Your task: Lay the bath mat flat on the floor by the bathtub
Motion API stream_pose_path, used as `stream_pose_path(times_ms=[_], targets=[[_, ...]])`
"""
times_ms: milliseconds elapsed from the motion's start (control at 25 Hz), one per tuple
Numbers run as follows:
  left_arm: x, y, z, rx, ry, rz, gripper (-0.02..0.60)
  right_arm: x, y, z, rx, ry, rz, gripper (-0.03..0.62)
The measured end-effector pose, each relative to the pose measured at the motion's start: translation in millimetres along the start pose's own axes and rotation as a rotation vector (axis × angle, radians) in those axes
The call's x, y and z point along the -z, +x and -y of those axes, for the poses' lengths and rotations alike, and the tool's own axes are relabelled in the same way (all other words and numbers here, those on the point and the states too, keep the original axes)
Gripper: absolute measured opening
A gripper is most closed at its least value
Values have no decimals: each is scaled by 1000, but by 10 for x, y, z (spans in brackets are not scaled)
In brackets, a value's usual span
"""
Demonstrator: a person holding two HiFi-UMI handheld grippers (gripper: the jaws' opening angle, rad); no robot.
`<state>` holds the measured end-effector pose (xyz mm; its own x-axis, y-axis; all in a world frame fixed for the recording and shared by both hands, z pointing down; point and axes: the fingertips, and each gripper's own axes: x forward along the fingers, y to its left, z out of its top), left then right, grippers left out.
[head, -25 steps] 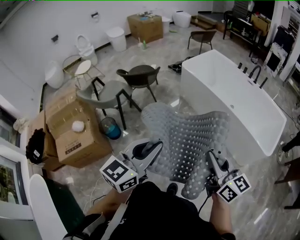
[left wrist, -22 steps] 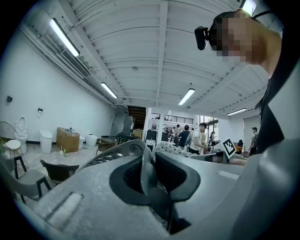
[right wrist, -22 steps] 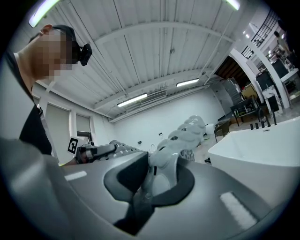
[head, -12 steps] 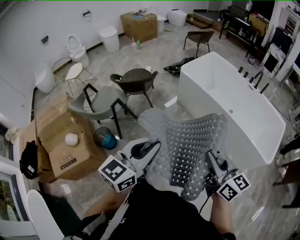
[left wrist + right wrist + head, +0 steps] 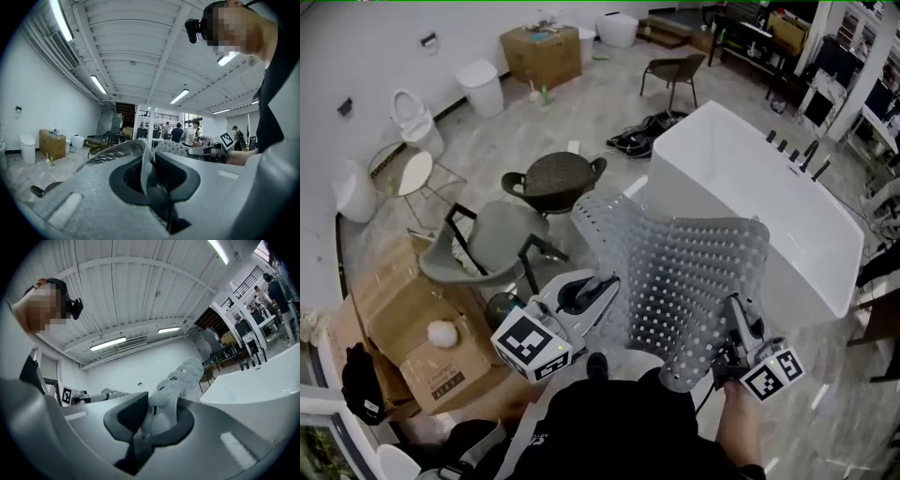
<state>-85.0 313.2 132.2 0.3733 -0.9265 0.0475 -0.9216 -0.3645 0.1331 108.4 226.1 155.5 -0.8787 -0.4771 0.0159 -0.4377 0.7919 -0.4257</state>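
Observation:
The translucent grey studded bath mat (image 5: pixel 694 281) hangs in the air in front of me, held by its near edge, its far end over the floor beside the white bathtub (image 5: pixel 750 197). In the head view my left gripper (image 5: pixel 605 291) pinches the mat's near left corner and my right gripper (image 5: pixel 733 317) the near right corner. The left gripper view shows a thin fold of mat (image 5: pixel 144 164) between the jaws, which are closing on it. In the right gripper view the bumpy mat (image 5: pixel 180 376) stands up from shut jaws, the bathtub (image 5: pixel 258 385) to the right.
Two dark chairs (image 5: pixel 553 178) (image 5: pixel 487 239) stand on the marble floor left of the mat. Cardboard boxes (image 5: pixel 422 337) lie at the lower left. A black heap (image 5: pixel 652 127) sits beyond the tub. A toilet (image 5: pixel 408 112) and a white bin (image 5: pixel 483 86) line the far wall.
The view has shifted: the tub, chairs and boxes now sit lower and further left. The mat hangs higher and wider between the grippers, which keep their hold.

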Motion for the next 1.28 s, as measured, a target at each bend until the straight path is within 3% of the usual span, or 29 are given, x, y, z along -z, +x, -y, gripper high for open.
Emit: stream_pose_path(times_ms=[160,320,760,920,1280], targets=[[-3,119,-395,33,-4,0,46,52,296,31,34,11,-12,35],[55,327,-637,62,-66,-19,46,131,494,215,71,21,-40,35],[300,1432,-1198,117,-104,-108,44,165,1100,1246,142,115,-42,34],[288,1859,-1303,136,-107,-135,35,52,1200,1590,165,137,-23,32],[407,2651,-1484,265,-177,-147,26,-19,1567,1916,177,136,-16,28]])
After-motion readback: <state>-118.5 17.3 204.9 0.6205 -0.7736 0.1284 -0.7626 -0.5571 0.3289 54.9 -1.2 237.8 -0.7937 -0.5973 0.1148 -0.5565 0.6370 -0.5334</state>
